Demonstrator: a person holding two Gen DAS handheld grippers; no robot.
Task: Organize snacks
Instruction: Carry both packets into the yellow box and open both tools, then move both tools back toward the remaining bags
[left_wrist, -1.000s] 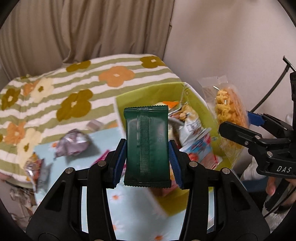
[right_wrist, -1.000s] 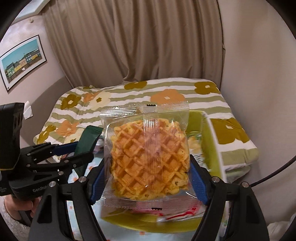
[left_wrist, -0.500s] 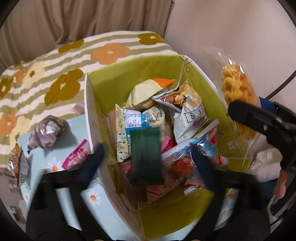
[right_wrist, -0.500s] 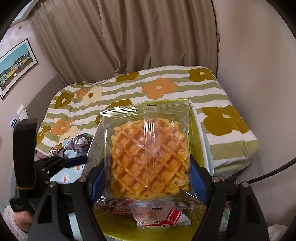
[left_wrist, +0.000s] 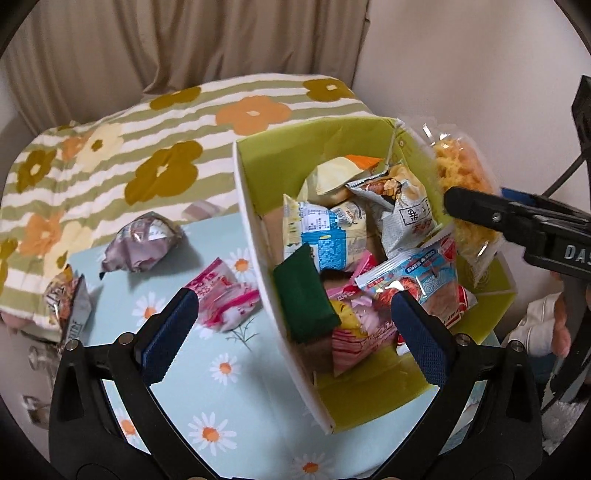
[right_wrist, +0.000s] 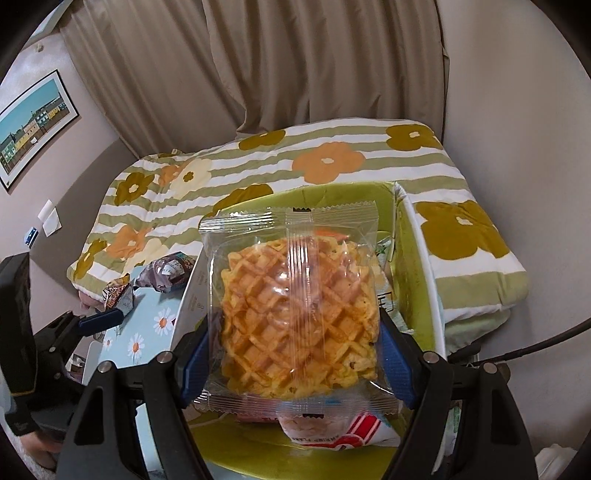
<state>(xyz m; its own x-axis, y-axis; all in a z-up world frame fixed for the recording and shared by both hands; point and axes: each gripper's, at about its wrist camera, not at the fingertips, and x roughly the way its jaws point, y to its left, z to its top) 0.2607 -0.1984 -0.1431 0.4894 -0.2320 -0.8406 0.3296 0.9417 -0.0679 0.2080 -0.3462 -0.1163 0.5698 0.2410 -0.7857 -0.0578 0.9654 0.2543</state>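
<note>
Green packet (left_wrist: 304, 295) lying loose in lime box (left_wrist: 266, 166), left gripper (left_wrist: 291, 321) jaws just sprung wide and empty, right gripper (right_wrist: 295, 354) jaws clamping waffle pack (right_wrist: 295, 314) above box.

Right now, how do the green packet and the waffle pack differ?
The green packet is opaque and lies loose in the green box; the waffle pack is clear and upright, clamped in the right hand-held gripper above the box. The left hand-held gripper is open. Both are sealed snacks.
</note>
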